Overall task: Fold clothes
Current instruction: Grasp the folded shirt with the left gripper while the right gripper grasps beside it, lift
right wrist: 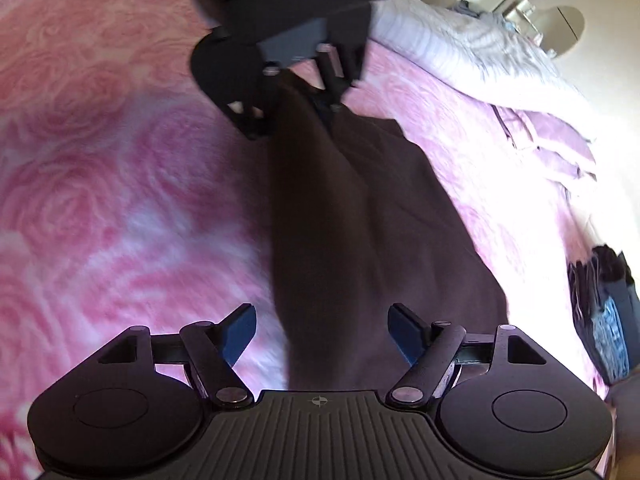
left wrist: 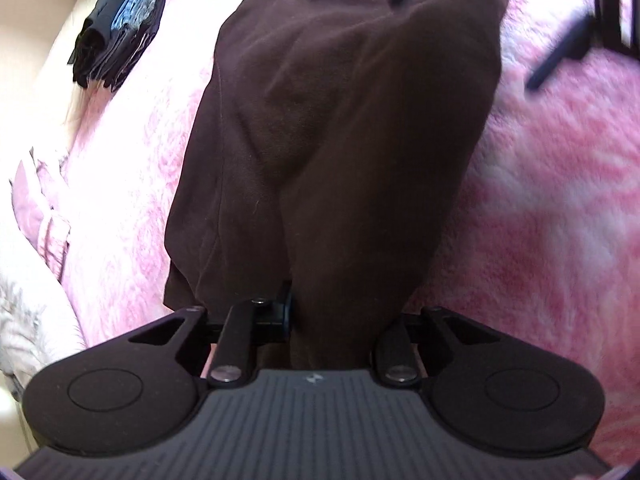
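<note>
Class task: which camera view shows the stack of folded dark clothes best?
The left wrist view: the stack of folded dark clothes lies whole on the pink blanket. The right wrist view catches it only at the distorted edge.

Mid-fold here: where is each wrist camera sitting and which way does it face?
Left wrist: on the left gripper, angled down along the brown garment it pinches; the right gripper's fingers show at top.
Right wrist: on the right gripper, jaws open, facing back along the garment toward the left gripper.
Shared: garment, pink blanket, folded dark stack.
</note>
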{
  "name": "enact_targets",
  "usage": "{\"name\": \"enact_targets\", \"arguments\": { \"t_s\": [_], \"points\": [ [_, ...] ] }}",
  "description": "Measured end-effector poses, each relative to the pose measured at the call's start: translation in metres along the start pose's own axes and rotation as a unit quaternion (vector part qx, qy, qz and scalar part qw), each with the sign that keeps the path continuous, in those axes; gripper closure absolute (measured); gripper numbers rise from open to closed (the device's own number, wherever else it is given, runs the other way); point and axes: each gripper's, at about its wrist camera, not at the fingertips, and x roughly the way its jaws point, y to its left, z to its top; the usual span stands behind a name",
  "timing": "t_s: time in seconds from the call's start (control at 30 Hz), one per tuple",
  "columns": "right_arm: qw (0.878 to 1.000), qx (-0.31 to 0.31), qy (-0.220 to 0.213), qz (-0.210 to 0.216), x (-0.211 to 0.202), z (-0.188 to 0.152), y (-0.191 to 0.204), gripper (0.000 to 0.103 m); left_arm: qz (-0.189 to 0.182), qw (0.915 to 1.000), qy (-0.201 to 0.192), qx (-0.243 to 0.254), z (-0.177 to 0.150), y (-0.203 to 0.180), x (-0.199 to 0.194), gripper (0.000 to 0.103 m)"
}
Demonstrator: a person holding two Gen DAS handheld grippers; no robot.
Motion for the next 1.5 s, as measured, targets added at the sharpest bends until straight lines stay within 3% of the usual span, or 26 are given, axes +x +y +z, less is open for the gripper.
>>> {"name": "enact_targets", "arguments": {
  "t_s": [0.23,0.37,0.5,0.63,0.7,0.9,1.07,1.27,1.5],
  "points": [
    [0.998,-0.022,0.023,-0.062,0.034,-0.013,-0.002,0.028,-0.009,0.9998,-0.004,-0.016,-0.001,0.002,-0.009,0.084],
    [0.997,-0.032,0.022,-0.062,0.037,-0.034,-0.021,0.029,0.017,0.9997,-0.002,0.018,0.002,-0.012,-0.008,0.079],
    [0.997,-0.062,0.018,-0.032,0.035,-0.037,-0.021,0.056,0.046,0.9973,0.012,0.056,0.005,-0.028,-0.001,0.07],
    [0.999,-0.046,0.021,0.002,0.031,-0.039,-0.033,0.078,0.029,0.9977,0.031,0.053,0.007,-0.027,0.001,0.088],
    [0.999,-0.038,0.021,0.021,0.025,-0.037,-0.046,0.083,0.026,0.9983,0.03,0.043,0.01,-0.02,-0.005,0.09],
    [0.997,-0.07,0.012,0.033,-0.008,-0.038,-0.081,0.086,0.017,0.9995,0.025,-0.004,0.03,-0.018,-0.049,0.093],
    [0.99,-0.132,0.008,0.041,-0.042,-0.058,-0.093,0.086,0.011,0.9968,0.043,-0.066,0.07,-0.05,-0.09,0.093],
    [0.963,-0.259,-0.006,0.071,-0.055,-0.109,-0.085,0.086,0.022,0.9812,0.078,-0.175,0.121,-0.113,-0.116,0.095],
    [0.934,-0.337,-0.043,0.11,-0.031,-0.156,-0.11,0.087,0.059,0.9426,0.147,-0.294,0.198,-0.153,-0.11,0.096]
  ]
}}
